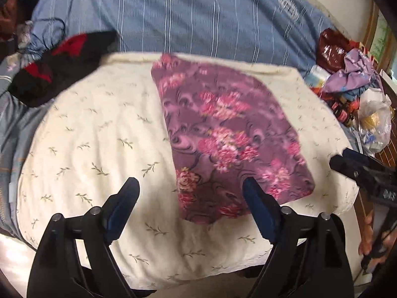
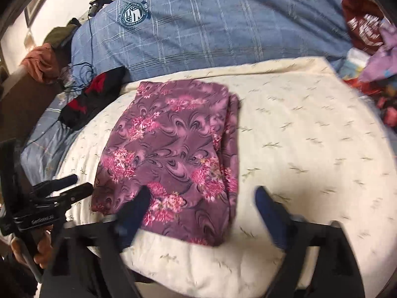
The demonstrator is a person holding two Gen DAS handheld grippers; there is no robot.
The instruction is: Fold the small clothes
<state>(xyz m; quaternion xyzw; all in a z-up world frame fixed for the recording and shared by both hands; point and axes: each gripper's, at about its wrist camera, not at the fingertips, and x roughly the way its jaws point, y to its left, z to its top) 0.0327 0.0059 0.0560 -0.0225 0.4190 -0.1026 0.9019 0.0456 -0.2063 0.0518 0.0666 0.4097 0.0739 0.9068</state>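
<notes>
A purple garment with pink flowers lies folded into a flat oblong on a cream leaf-print pad. My left gripper hovers open over the garment's near-left corner, nothing between its fingers. My right gripper is open too, above the garment's near edge, its left finger over the cloth. Each gripper shows in the other's view: the right gripper at the right border, the left gripper at the left, held by a hand.
A blue striped quilt covers the bed behind the pad. A black and red garment lies at the pad's far left. Clothes, bottles and plastic bags crowd the right side. A cable trails at the left.
</notes>
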